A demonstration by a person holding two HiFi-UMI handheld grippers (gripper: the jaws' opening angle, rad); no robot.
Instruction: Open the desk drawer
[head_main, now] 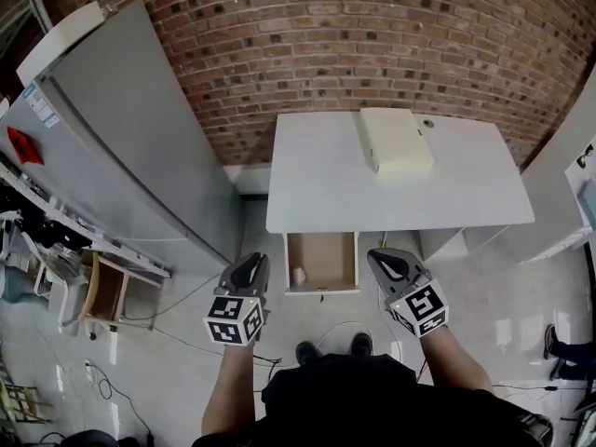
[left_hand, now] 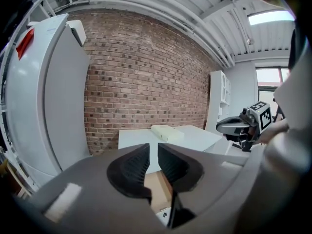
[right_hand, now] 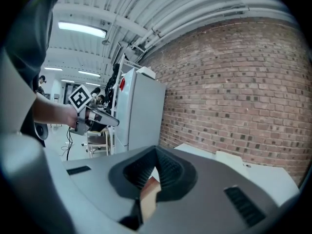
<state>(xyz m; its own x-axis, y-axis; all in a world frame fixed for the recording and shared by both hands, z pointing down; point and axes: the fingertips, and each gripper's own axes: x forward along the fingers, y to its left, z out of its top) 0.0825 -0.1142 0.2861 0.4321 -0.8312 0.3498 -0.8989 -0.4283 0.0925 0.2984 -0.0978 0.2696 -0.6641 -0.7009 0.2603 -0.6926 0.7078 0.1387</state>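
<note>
the drawer (head_main: 321, 261) hangs pulled out under the desk (head_main: 307, 203), running toward the person, right between the 2 grippers. left gripper (head_main: 250, 266) is slightly parted on nothing, right gripper (head_main: 384, 259) is clenched and empty. both are equally near.

We cannot read any words or numbers here. The big grey fridge (head_main: 140, 138) has a small white and blue sticker (head_main: 39, 107) and a red sticker (head_main: 23, 145), but the print is too tiny. The cubes (head_main: 233, 321) on the left claw (head_main: 250, 268) and the right claw (head_main: 384, 261) show only black and white squares.

Brick wall (head_main: 372, 54) w/ grey cabinet (head_main: 130, 147).
</note>
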